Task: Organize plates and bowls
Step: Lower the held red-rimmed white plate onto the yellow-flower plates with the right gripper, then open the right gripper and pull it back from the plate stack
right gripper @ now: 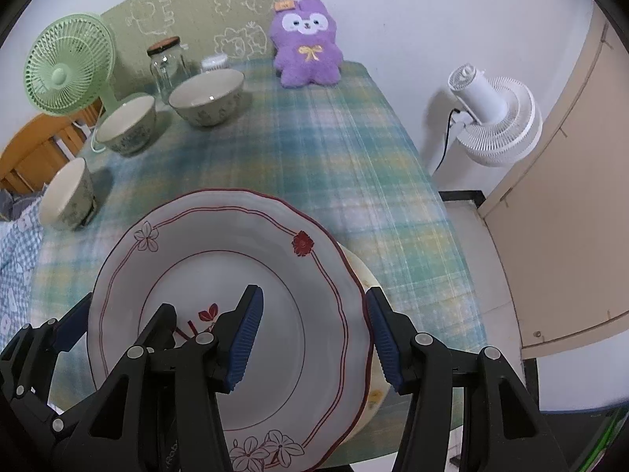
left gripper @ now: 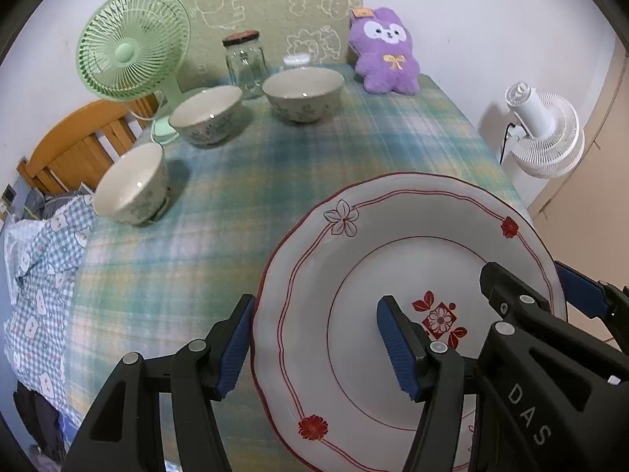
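Note:
A white plate (left gripper: 393, 216) (right gripper: 220, 232) with red line trim and flowers is carried above the plaid tablecloth (left gripper: 275, 165), near its front right corner. My left gripper (left gripper: 316, 306) straddles the plate's left rim, one pad at the outer edge and one over the well, shut on it. On the opposite rim my right gripper (right gripper: 313, 293) holds the plate the same way. The edge of a cream dish (right gripper: 367, 275) shows under the plate's right side. Three patterned bowls stand at the left and back: large (left gripper: 302, 92), middle (left gripper: 206, 112), near (left gripper: 129, 185).
A green desk fan (left gripper: 131, 45), a glass jar (left gripper: 243, 65) and a purple plush toy (left gripper: 387, 55) line the table's back. A wooden chair (left gripper: 78, 145) with checked cloth (left gripper: 43, 275) stands left. A white floor fan (right gripper: 495, 118) and a door (right gripper: 570, 216) are right.

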Demonstrator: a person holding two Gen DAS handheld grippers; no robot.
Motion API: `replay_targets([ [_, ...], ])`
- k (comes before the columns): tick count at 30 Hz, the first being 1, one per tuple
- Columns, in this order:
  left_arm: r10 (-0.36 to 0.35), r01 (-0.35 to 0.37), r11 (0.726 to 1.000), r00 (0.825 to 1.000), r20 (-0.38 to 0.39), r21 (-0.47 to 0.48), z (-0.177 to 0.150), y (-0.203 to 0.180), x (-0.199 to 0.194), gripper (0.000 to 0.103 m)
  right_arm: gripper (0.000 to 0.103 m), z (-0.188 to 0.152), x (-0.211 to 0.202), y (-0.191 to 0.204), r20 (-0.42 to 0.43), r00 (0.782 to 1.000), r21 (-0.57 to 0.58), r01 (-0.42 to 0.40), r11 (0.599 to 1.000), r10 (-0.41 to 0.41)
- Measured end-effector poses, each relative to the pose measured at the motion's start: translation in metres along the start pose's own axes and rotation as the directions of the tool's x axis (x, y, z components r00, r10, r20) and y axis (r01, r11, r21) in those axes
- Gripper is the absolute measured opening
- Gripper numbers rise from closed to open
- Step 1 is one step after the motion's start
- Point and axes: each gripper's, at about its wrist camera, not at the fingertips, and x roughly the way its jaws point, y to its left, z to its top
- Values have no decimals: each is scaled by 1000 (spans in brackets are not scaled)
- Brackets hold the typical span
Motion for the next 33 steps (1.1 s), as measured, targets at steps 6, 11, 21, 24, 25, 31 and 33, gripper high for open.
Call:
replay_targets([
  [6, 13, -13, 1000, 999, -33, -6, -12, -20, 13, 63, 58, -12, 20, -19, -44, 999, -14, -8, 1000, 8],
  [11, 21, -21, 1000, 998, -64, -12, -21, -32, 26, 63, 58, -19, 36, -28, -73, 997, -25, -10, 1000, 8],
  [21, 84, -84, 996, 994, -69, 2, -24, -46, 40, 63, 58, -21, 56, -34, -102, 994, -22, -32, 999, 30],
  [24, 95, -95, 995, 993, -66, -6, -22, -44, 42, 63, 58, -18, 58, -32, -96, 995, -30, -36, 999, 33],
  [25, 99, -100, 995, 993, -65, -8, -21, -44, 43, 63, 58, -17, 59, -31, -93, 995, -33, -36, 999, 33],
  [31, 94, -95, 995, 994, -58, -21, -17, -40, 45, 64, 58, -13, 62, -29, -83, 996, -44, -48, 998, 44],
  [33, 93, -94, 995, 994, -59, -18, -16, -40, 46, 65, 58, -12, 63, -29, -82, 996, -49, -51, 998, 46],
])
